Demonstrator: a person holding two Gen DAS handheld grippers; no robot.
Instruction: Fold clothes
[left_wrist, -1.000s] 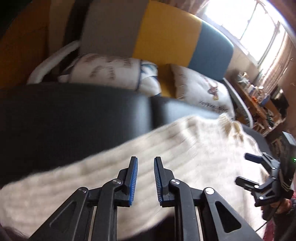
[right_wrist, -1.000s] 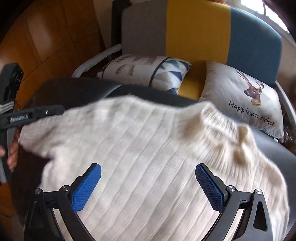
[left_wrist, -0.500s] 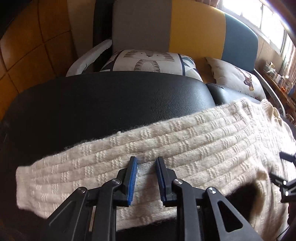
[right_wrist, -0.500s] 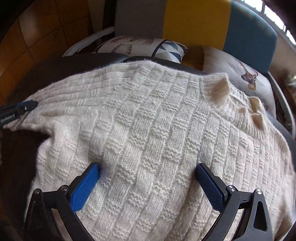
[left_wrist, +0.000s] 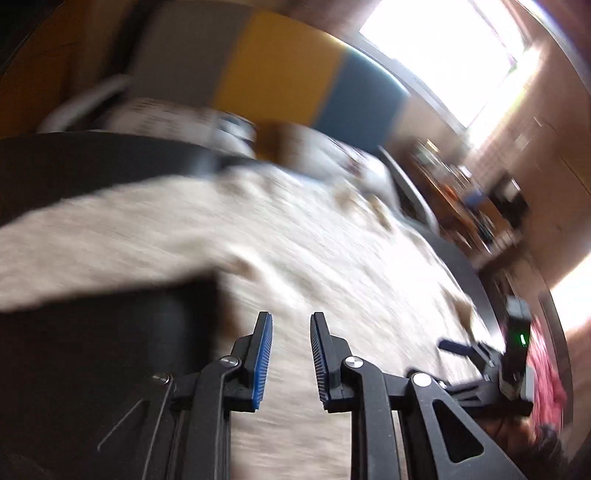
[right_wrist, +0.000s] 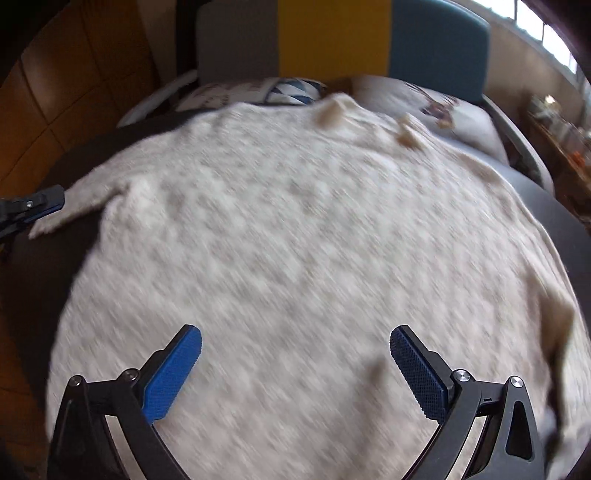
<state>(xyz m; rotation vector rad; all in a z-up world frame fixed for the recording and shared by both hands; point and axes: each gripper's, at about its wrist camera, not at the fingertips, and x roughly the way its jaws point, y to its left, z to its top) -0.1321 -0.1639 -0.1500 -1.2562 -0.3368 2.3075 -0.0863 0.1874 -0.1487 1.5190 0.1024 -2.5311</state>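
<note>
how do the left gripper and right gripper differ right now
The left gripper has its blue pads close together with a narrow gap; the right gripper is spread wide. The left sits near the sweater's edge, the right over its middle. Neither holds the sweater.

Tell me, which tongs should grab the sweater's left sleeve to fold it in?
Probably left: the left tongs sit beside the cream knitted sweater's outstretched sleeve; the right tongs hover wide open over its body.

Black padded surface (right_wrist: 576, 236), cream knitted sweater (right_wrist: 295, 229) spread flat across it
</note>
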